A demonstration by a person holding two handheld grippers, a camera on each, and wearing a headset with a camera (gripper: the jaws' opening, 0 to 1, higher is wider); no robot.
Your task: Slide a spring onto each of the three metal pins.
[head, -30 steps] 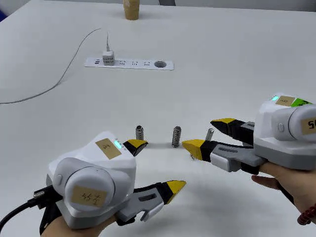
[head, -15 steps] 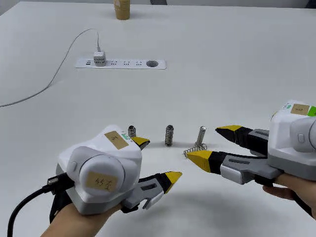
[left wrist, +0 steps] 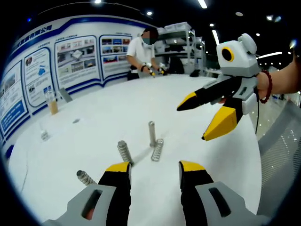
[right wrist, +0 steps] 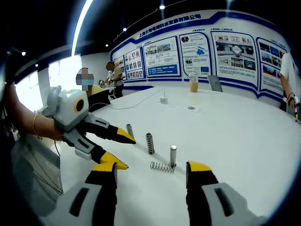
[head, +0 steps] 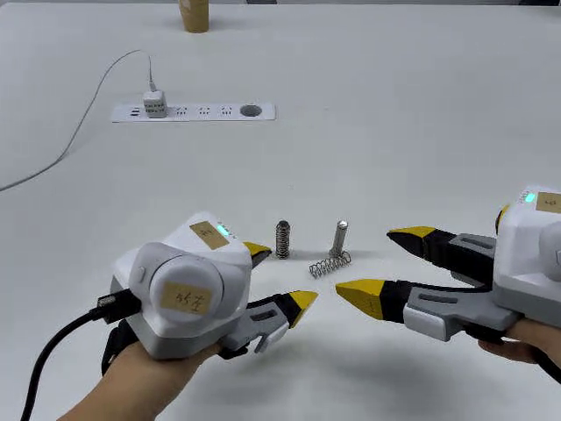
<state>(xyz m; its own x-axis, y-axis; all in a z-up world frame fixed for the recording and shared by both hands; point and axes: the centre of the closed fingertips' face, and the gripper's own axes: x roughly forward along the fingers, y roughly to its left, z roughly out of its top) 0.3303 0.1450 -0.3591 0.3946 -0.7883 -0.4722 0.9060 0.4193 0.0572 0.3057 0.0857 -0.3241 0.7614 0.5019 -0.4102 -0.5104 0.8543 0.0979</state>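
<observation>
On the white workbench (head: 421, 132), near the middle of the head view, the work is laid out in a row. One sprung pin (head: 282, 239) is seen upright at 9 o'clock of the bare pin (head: 339, 237), near it but apart. A far-left sprung pin (left wrist: 84, 177) is picked out low in the left gripper view, at 8 o'clock of that frame's centre. Nothing is carried on the bare pin, which stands upright. The loose spring (head: 330, 263) is laid flat on the bench at 7 o'clock of the bare pin, one end at its foot; whether they touch cannot be settled

The jaws of the left gripper (head: 280, 276) are spread apart with nothing held, and its tips are placed at 8 o'clock of the loose spring, near but clear of it. The right gripper (head: 386, 263) is likewise parted wide with nothing between its jaws; it is set at 3 o'clock of the bare pin, tips aimed toward it

Step judged in hand: the third and last spring, two of three pins being sleeved. Next move is judged to call for the lying spring to be pinched lightly across its coils, stood on end, lined up over the pin top and let down. Risks noted: the spring may roll or be flicked from the jaws, and the pin may be nudged

A power strip (head: 193, 112) is noted well apart at 11 o'clock, clear of the work
</observation>
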